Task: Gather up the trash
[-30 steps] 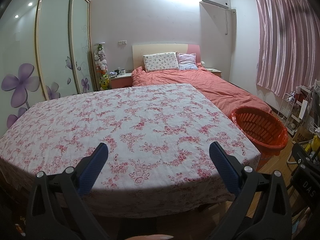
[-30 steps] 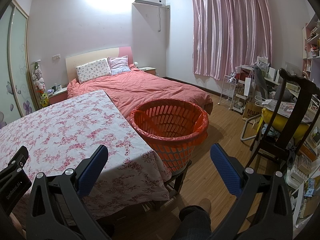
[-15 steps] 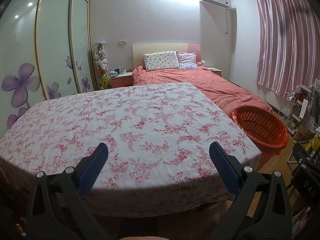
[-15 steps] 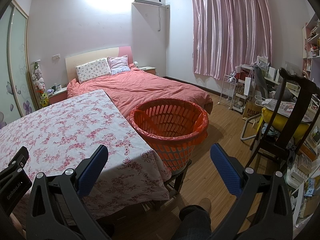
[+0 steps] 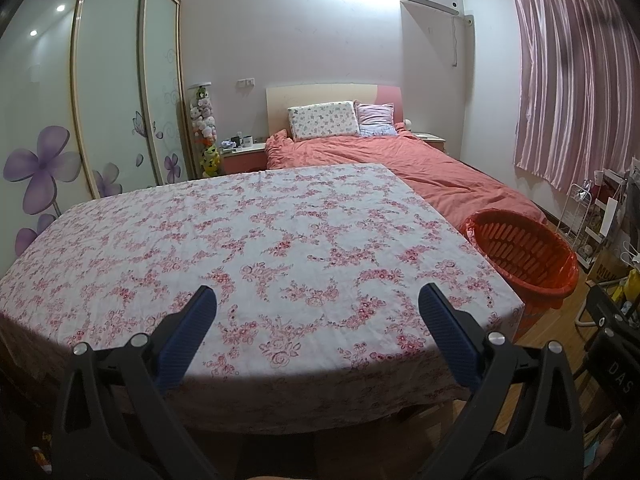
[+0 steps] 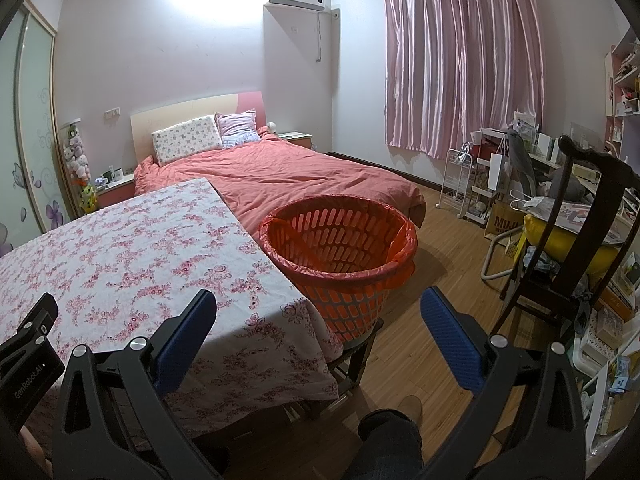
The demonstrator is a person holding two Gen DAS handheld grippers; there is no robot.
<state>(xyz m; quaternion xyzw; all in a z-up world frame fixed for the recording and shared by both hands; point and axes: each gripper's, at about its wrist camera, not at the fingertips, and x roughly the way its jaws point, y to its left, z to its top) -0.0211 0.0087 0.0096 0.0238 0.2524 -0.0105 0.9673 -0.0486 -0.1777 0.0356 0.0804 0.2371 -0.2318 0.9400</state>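
Observation:
An orange slatted basket (image 6: 340, 248) lined with an orange bag stands on a low stool at the table's right end; it also shows in the left wrist view (image 5: 524, 256). The table (image 5: 256, 240) has a pink floral cloth and I see no trash on it. My left gripper (image 5: 318, 304) is open and empty over the table's near edge. My right gripper (image 6: 318, 308) is open and empty, over the table's right corner, just short of the basket. The left gripper's body (image 6: 28, 352) shows at the lower left of the right wrist view.
A bed (image 6: 288, 176) with a salmon cover lies behind the table. A dark wooden chair (image 6: 576, 248) and a cluttered desk (image 6: 560, 200) stand at the right. Wardrobe doors (image 5: 112, 92) line the left wall. The person's foot (image 6: 408, 408) rests on the wooden floor.
The left wrist view has shifted very slightly; the table and basket sit a touch lower and nearer. The right gripper has not visibly moved. Both stay open.

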